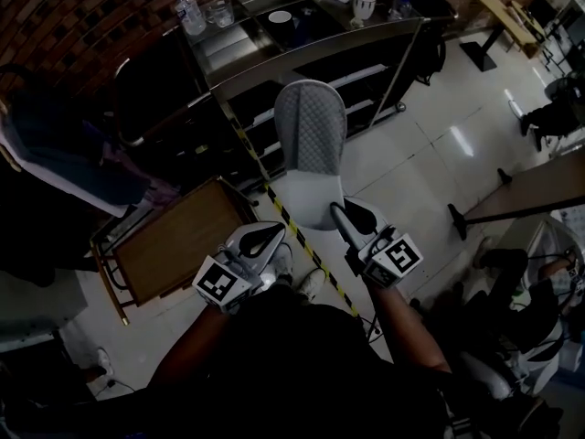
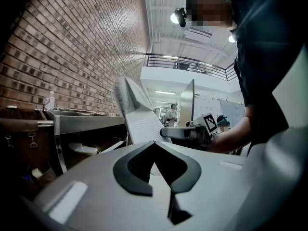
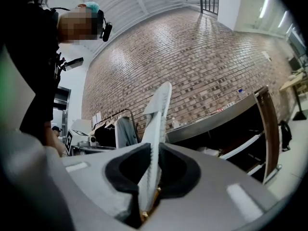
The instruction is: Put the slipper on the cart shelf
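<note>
- The slipper (image 1: 311,144) hangs in the air on the near side of the cart (image 1: 311,55), toe end towards it. It is not yet over any shelf and touches nothing of the cart.
- The right gripper (image 1: 345,216) has it by the heel end, fingers clamped on the sole's edge. The left gripper (image 1: 267,238), a little further back from the cart, has its fingers together on nothing.
- It looks like the carry to the cart. I'd hold the clamp firm and bring the toe in level between the cart's uprights.
- I'd aim for a lower shelf, since those look barer. The top one is crowded with a bottle (image 1: 190,14) and a cup (image 1: 364,5). Let go only once the sole lies flat.
- Only the head view shows the gap to the cart and what sits on top.
- The right gripper view shows the slipper (image 3: 155,129) edge-on, pinched between the pads, with the cart's (image 3: 226,113) open shelves beyond.
- The left gripper view shows the ribbed sole (image 2: 139,121) side-on, and that gripper's own tips meeting.
</note>
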### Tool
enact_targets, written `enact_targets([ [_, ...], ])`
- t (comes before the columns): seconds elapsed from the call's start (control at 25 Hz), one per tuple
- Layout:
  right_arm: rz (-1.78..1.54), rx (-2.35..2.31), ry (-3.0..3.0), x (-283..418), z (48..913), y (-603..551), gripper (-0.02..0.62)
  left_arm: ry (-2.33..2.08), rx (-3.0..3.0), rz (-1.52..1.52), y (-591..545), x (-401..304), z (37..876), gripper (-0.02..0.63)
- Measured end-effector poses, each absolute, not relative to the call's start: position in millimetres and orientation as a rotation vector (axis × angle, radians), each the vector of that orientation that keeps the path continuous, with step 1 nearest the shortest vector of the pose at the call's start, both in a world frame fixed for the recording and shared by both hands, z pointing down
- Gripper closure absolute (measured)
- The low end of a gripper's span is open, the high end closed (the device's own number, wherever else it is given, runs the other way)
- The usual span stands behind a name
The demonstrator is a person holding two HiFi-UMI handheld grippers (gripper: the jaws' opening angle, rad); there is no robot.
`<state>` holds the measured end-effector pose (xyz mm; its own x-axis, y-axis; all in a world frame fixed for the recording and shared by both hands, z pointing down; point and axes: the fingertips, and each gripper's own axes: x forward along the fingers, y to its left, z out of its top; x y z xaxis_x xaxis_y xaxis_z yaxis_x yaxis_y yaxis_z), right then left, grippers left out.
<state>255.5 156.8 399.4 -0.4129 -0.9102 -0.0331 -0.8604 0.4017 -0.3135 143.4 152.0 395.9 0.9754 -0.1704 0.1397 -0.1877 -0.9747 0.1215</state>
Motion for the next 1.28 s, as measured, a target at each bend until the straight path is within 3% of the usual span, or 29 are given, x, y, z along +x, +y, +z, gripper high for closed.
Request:
enact_targets([
  [1.28, -0.948, -1.632, 2.463, 247, 543, 31, 0.543, -0.156, 2.945, 0.110, -15, 166, 436, 0.603],
])
